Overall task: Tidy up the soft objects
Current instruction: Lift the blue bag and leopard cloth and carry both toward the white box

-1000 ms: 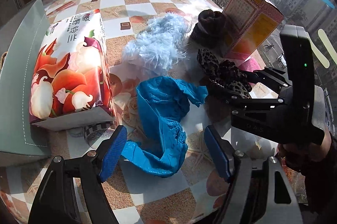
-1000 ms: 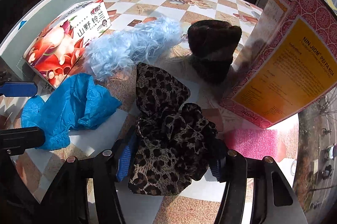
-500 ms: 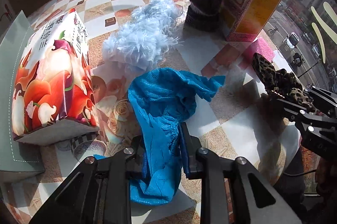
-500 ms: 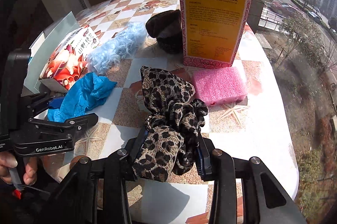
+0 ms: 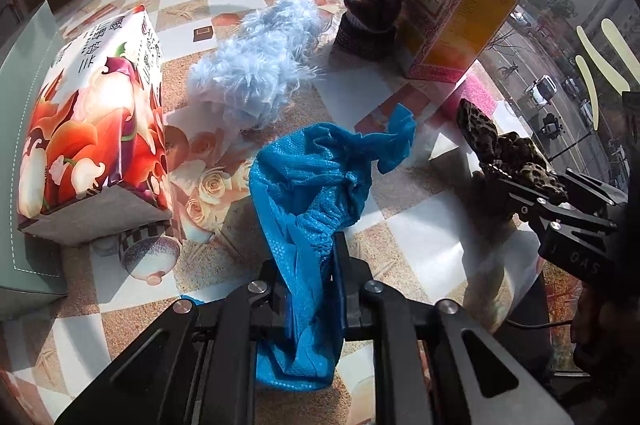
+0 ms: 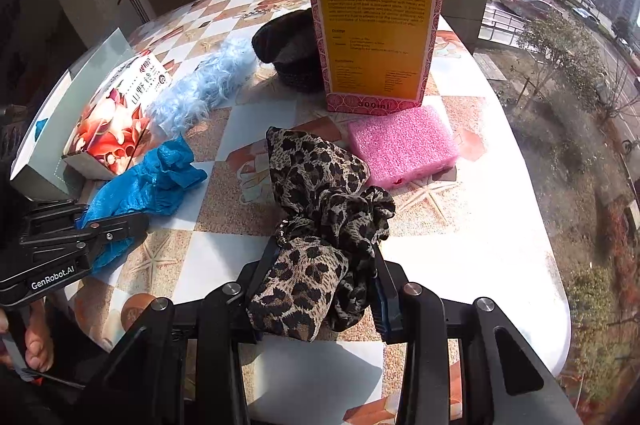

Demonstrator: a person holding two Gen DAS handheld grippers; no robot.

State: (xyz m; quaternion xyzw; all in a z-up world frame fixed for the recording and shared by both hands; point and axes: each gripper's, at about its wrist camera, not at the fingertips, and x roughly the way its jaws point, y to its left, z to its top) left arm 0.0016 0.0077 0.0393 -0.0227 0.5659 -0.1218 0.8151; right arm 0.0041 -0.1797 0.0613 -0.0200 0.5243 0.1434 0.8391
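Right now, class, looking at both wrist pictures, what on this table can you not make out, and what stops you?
- Pink sponge, left wrist view: mostly hidden behind the medicine box.
- Dark knitted hat, right wrist view: partly covered by the same box.
- Grey box, left wrist view: cut off by the picture's edge.
- Small print on the medicine box, right wrist view: too small to read.
- Blue cloth, left wrist view: its lower part hidden by the left gripper.

Blue mesh cloth (image 5: pixel 316 193): crumpled, one end pinched between the left claw (image 5: pixel 308 289) pads, the rest trailing on the tabletop (image 6: pixel 480 225). Leopard-print fabric (image 6: pixel 320 225): bunched, clamped in the right claw (image 6: pixel 320 301). Light-blue fluffy piece (image 5: pixel 256 65): lying flat. Dark knit item (image 5: pixel 370 21): upright. Pink sponge (image 6: pixel 402 145): flat, just beside the leopard-print fabric.
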